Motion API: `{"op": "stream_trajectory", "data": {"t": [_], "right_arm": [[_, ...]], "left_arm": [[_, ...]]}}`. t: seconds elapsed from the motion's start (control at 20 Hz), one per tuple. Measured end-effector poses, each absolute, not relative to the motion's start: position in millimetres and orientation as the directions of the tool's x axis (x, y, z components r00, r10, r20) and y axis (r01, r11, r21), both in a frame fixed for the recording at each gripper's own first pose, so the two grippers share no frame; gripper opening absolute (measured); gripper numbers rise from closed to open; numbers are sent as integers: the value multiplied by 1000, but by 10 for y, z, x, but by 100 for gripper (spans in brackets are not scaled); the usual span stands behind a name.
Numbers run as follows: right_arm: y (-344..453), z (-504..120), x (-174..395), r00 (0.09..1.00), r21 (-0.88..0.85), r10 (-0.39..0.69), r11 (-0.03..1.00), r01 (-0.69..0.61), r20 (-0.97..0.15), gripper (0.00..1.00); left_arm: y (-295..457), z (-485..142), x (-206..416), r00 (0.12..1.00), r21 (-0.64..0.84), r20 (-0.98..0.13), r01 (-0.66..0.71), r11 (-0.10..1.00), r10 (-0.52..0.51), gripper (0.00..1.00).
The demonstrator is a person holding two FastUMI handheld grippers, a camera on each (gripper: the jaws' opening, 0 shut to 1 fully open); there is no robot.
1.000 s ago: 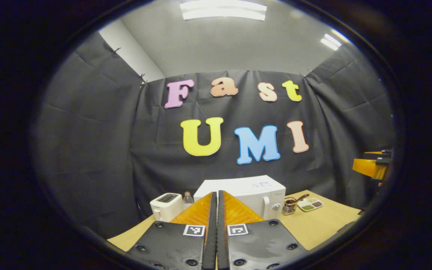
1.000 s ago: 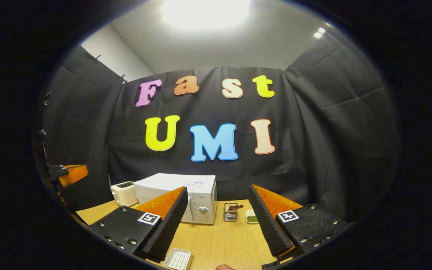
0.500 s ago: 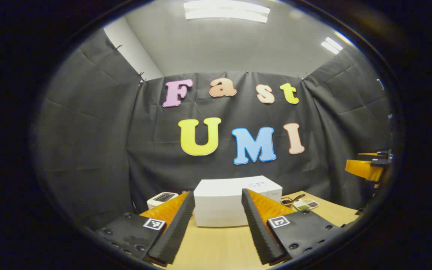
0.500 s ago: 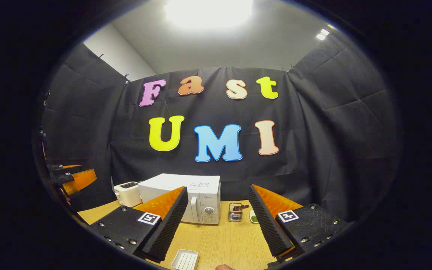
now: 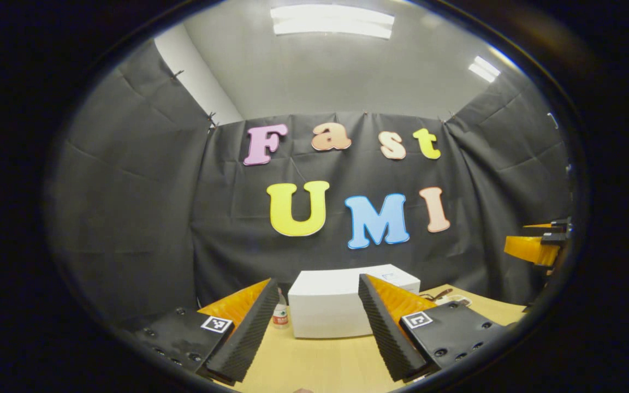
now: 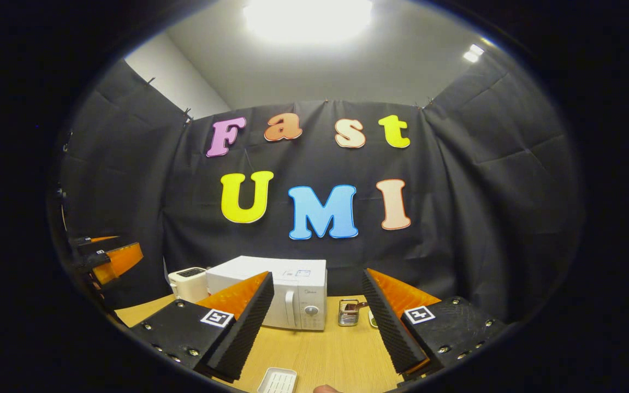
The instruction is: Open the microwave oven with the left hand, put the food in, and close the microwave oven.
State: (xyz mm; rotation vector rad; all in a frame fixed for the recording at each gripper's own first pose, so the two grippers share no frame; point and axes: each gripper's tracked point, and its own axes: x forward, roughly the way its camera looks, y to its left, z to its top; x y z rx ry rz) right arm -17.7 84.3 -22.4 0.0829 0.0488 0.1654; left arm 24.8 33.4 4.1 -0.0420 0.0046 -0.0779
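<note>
well ahead of the left gripper (image 5: 314, 322), framed between its wide-spread ridged fingers, the boxy white microwave (image 5: 342, 305) sits door shut on the pale wooden table (image 5: 314, 363), while the right gripper (image 6: 317, 322), likewise agape and holding nothing, faces its smooth front with handle and round knob.

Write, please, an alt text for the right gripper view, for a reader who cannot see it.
The open right gripper points at a closed white microwave oven standing at the back of a wooden table. A white toaster stands left of it, a small metal holder right of it, and a white tray lies near the front edge.
</note>
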Motion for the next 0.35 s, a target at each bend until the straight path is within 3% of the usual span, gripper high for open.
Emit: {"op": "stream_trajectory", "data": {"t": [0.05,0.1,0.35], "right_arm": [[857,-226,-165,985,90,168,983,-163,-45,98],[861,-232,-152,985,91,167,983,-162,-48,98],[915,-225,-63,985,85,162,984,-157,-54,98]], "left_arm": [[359,20,268,997,-34,-6,74,997,-74,94],[369,12,274,997,-31,-5,73,997,-73,99],[436,-51,344,997,-31,-11,75,997,-76,94]]}}
